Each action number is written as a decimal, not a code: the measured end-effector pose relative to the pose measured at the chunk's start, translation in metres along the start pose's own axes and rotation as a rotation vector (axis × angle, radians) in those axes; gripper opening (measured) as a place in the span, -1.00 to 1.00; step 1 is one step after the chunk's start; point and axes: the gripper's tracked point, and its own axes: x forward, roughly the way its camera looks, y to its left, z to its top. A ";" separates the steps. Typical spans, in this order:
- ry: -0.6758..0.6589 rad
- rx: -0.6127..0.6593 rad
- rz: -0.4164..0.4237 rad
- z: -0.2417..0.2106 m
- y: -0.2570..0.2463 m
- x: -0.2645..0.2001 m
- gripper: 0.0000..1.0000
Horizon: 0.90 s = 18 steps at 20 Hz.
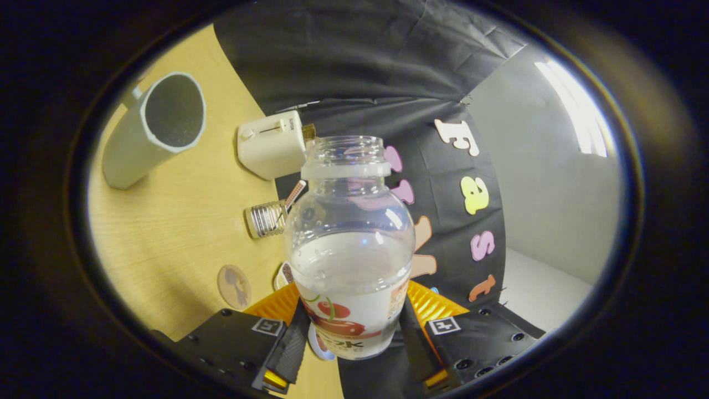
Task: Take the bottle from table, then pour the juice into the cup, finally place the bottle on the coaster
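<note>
Clamped between both fingers of the gripper [354, 338] stands one clear uncapped bottle [350, 244], half full of pale juice, fruit label low. Beyond it on the wooden tabletop [166, 233]: one grey cup [152, 130], one round coaster [234, 286], one toaster [270, 145].

The clear plastic juice bottle [350, 249], uncapped, sits between the jaws of the gripper [354, 346], both fingers pressed to its sides; the tall grey cup [152, 130] stands on the wooden table [183, 221] well beyond. A cream toaster [271, 144] stands behind the bottle; a ribbed glass jar [266, 219] lies between toaster and round coaster [234, 286], which lies nearest the jaws.
</note>
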 end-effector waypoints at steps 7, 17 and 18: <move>-0.044 -0.106 -0.018 0.018 -0.002 0.000 0.58; -0.125 -0.235 -0.041 0.041 0.006 -0.007 0.58; -0.130 -0.247 -0.046 0.043 0.005 -0.008 0.58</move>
